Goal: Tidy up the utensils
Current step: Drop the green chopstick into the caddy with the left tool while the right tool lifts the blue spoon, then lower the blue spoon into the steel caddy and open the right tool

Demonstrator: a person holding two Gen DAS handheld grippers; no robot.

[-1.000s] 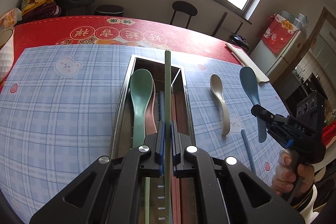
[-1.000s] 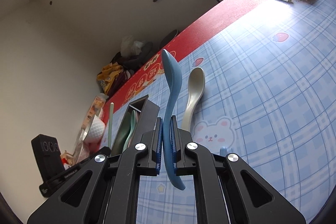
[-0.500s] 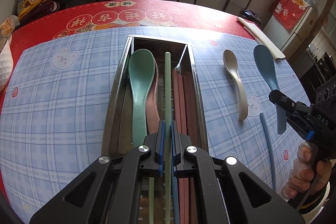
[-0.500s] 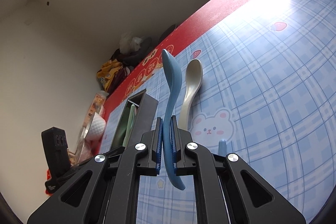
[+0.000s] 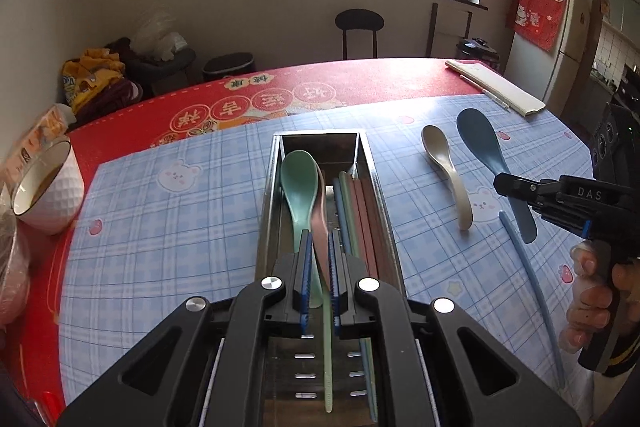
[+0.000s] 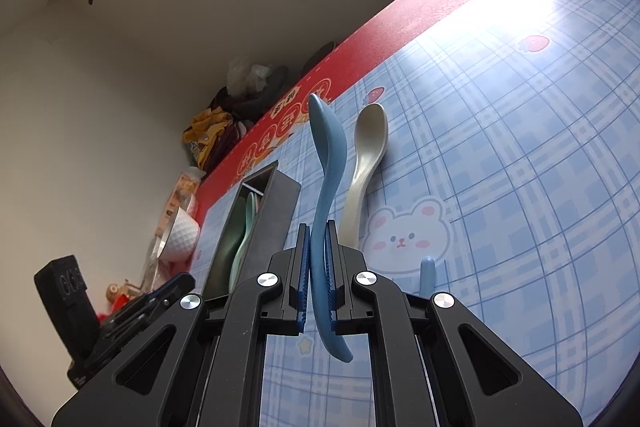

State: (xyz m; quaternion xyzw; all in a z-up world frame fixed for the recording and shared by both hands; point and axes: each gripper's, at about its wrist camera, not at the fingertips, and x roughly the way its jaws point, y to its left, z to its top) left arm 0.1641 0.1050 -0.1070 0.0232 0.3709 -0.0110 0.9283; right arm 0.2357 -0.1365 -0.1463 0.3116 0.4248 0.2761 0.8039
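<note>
Blue spoon (image 6: 325,163) clamped edge-on in right gripper (image 6: 318,281), lifted right of metal tray (image 5: 385,211), handle parallel to its length; left gripper (image 5: 319,277) parted, empty, over tray's near end.

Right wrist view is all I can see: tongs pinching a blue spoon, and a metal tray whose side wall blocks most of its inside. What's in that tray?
Observer: In the tray, beside the green spoon, lie a pink spoon and a row of chopsticks.
Visitor: And the other tongs?
Observer: The left tongs hang open over the tray, gripping nothing.
Visitor: Anything left on the table?
Observer: Yes. A blue chopstick lies at full length next to the beige spoon.
</note>
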